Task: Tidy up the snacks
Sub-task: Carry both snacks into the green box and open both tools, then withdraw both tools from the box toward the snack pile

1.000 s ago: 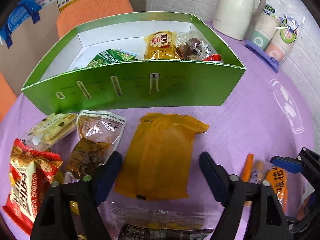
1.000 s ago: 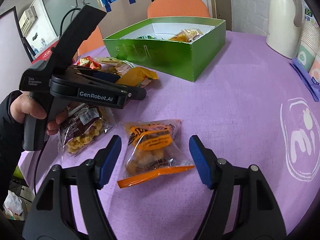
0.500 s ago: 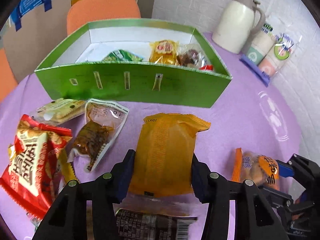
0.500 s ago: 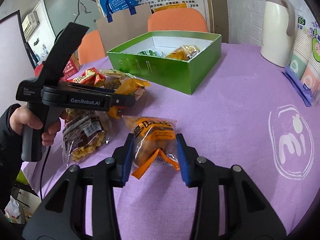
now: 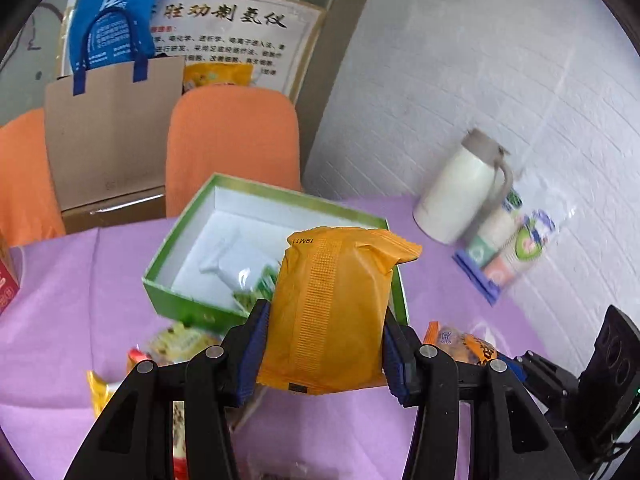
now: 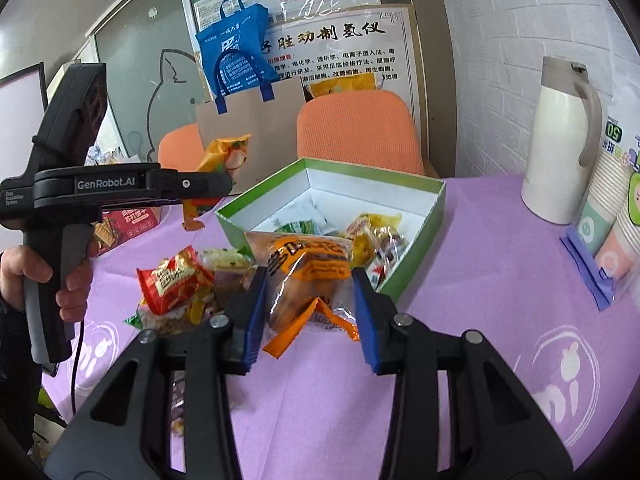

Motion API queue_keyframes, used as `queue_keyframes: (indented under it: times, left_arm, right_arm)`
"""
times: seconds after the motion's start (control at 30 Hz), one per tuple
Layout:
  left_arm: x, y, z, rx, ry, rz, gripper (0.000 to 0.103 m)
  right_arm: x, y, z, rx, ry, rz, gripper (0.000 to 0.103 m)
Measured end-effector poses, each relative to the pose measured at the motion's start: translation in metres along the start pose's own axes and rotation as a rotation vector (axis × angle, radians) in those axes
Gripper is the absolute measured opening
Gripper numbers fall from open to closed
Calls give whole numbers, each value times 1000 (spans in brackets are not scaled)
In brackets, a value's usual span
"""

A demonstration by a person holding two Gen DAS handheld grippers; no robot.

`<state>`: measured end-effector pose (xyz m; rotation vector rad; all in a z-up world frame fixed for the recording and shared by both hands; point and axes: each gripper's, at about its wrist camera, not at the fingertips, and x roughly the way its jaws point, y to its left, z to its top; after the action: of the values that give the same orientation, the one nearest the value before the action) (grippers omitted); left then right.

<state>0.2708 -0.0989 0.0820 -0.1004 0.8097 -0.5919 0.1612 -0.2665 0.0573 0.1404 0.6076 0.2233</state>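
My left gripper (image 5: 324,350) is shut on an orange-yellow snack packet (image 5: 332,312) and holds it up in the air in front of the green box (image 5: 180,292). In the right wrist view that same packet (image 6: 224,156) hangs high at the left, clamped in the left gripper (image 6: 216,184). My right gripper (image 6: 308,312) is shut on a clear bag of orange snacks (image 6: 308,280), lifted just before the green box (image 6: 416,248). The box holds several packets. More snacks, among them a red packet (image 6: 176,284), lie on the purple table left of the box.
A white thermos jug (image 6: 560,140) and a sleeve of paper cups (image 6: 616,224) stand at the right by the brick wall. Orange chairs (image 6: 360,132) and a cardboard sheet with a blue bag (image 6: 232,56) sit behind the table. A person's hand (image 6: 44,276) grips the left tool's handle.
Both grippers closed from open onto their packets and lifted them off the table. The left one rose much higher with the orange-yellow packet; the right lifted the clear bag toward the box.
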Motion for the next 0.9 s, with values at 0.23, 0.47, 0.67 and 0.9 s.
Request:
queue_keyframes:
  times: [0.23,0.47,0.67,0.9]
  left_arm:
    - [32,23,29,-36,-19,53,51]
    - [77,39,30,-36,43,89,72]
    - [92,40,8,34,95,212,91]
    - [50,29,0,23,44,194,91]
  right_arm:
    - [50,-10,27,20,-25,-31,42]
    - [100,-16,28,6,-7,-18,70]
    - [91,-10,6,-104,-27,-101,95]
    - [63,-8,-1,-18,13,-43,96]
